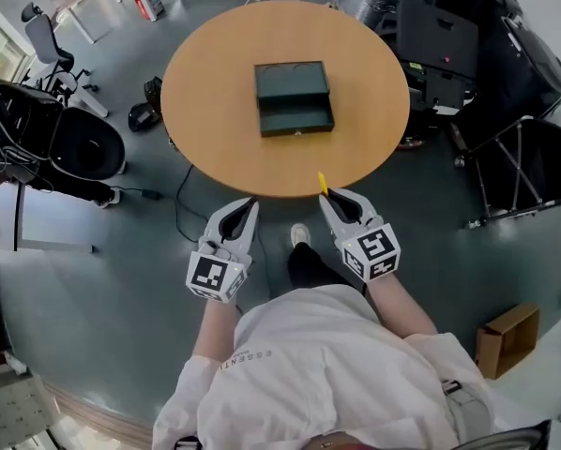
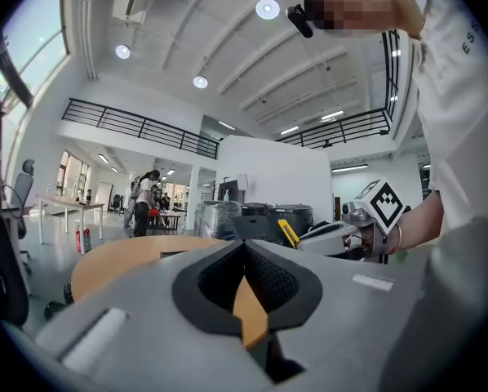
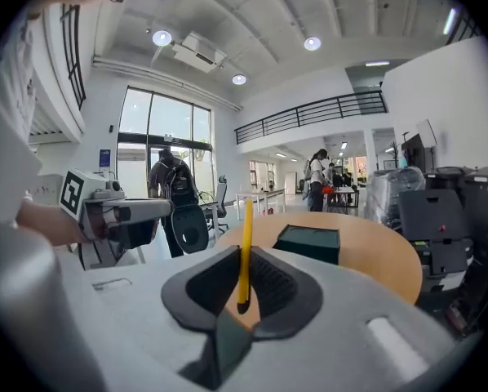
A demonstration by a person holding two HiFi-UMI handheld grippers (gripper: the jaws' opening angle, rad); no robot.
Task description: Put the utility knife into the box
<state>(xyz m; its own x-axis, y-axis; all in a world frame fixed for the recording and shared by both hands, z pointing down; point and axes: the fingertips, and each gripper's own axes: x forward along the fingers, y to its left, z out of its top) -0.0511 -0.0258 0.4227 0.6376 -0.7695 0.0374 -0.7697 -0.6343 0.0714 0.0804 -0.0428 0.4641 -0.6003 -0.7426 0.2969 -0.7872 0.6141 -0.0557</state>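
Note:
A dark green box (image 1: 294, 98) lies open in the middle of the round wooden table (image 1: 215, 148); the right gripper view shows the box (image 3: 308, 242) ahead on the table. My right gripper (image 1: 326, 198) hovers at the table's near edge, shut on a yellow utility knife (image 1: 323, 184). In that gripper's own view the knife (image 3: 246, 227) stands upright between the pads. My left gripper (image 1: 251, 204) hangs just off the near edge, to the left, shut with nothing in it. From the left gripper view, the right gripper (image 2: 330, 233) and the knife (image 2: 288, 233) show at the right.
Black cases and a wrapped pallet (image 1: 468, 36) crowd the floor right of the table. An office chair (image 1: 46, 40) and dark gear (image 1: 83, 148) stand to the left. A cardboard box (image 1: 507, 337) sits at the lower right. People stand at far desks (image 3: 319, 182).

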